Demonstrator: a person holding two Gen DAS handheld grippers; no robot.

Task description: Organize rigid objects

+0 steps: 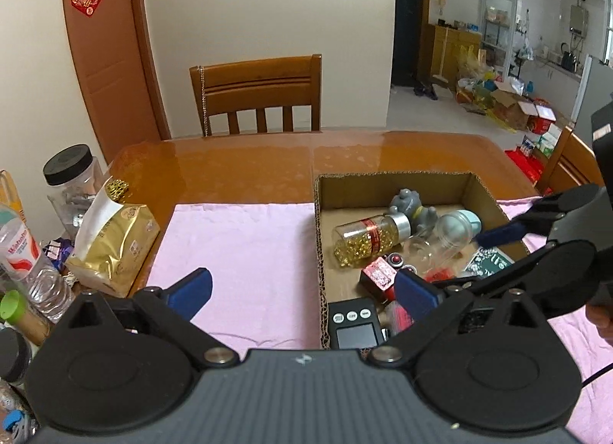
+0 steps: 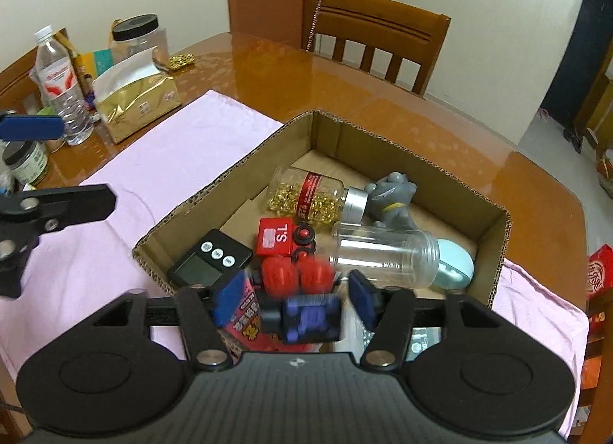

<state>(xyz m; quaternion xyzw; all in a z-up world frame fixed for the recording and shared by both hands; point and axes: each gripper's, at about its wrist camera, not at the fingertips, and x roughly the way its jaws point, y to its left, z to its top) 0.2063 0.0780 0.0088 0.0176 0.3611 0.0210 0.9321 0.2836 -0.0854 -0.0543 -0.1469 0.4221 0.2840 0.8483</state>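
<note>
A cardboard box [image 2: 387,139] stands on a pink cloth [image 2: 161,149]. In it lie a jar of gold capsules [image 2: 306,195], a grey toy figure [image 2: 394,199], a clear plastic jar [image 2: 387,252] with a pale blue lid, a red S.L box [image 2: 276,237] and a black digital timer [image 2: 208,264]. My right gripper [image 2: 295,298] is open over the box's near end, with a blue and red toy [image 2: 310,313] blurred between its fingers. My left gripper [image 1: 302,290] is open and empty, straddling the box's left wall [image 1: 320,252]. The right gripper shows in the left wrist view [image 1: 498,233].
A gold foil bag [image 1: 115,248], a water bottle [image 1: 27,264] and a black-lidded jar [image 1: 72,172] crowd the table's left edge. A wooden chair [image 1: 260,95] stands behind the table. A red packet [image 2: 599,267] lies at the right.
</note>
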